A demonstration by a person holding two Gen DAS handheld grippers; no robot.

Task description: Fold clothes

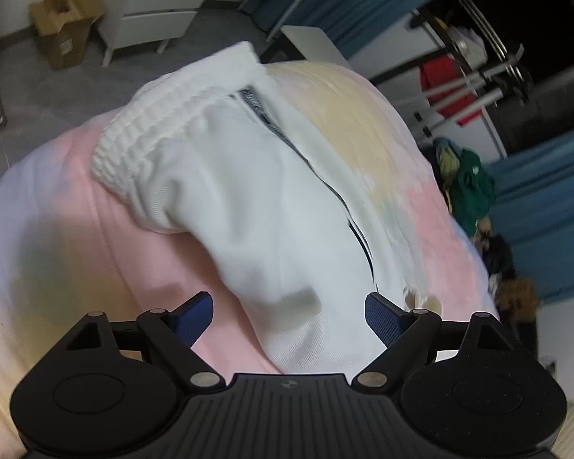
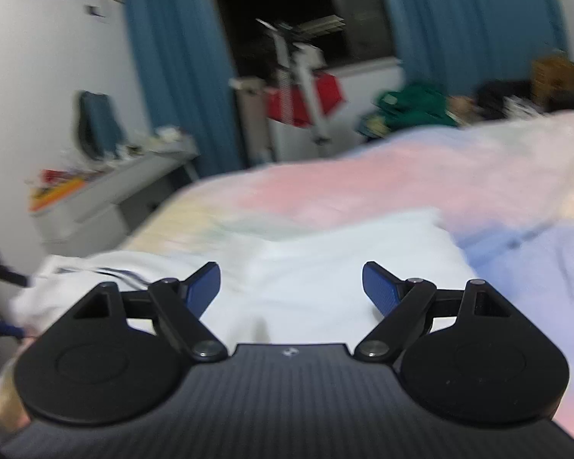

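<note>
Fingers spread wide on the left hand-held gripper [image 1: 289,315], blue pads apart, nothing between them; it hovers over one white garment [image 1: 241,191] spread on the bed [image 1: 72,267], elastic waistband [image 1: 164,114] at the far end, a dark stripe along one side. Right hand-held gripper [image 2: 291,287] is just as wide and holds nothing, with the same white garment [image 2: 325,267] beneath it on the pastel bedcover [image 2: 363,183]. Further out, one cardboard box [image 1: 63,23] stands open on the floor beside a white drawer unit [image 1: 153,4]; its contents cannot be seen. Blue curtains [image 2: 172,69] hang behind, motion-blurred.
</note>
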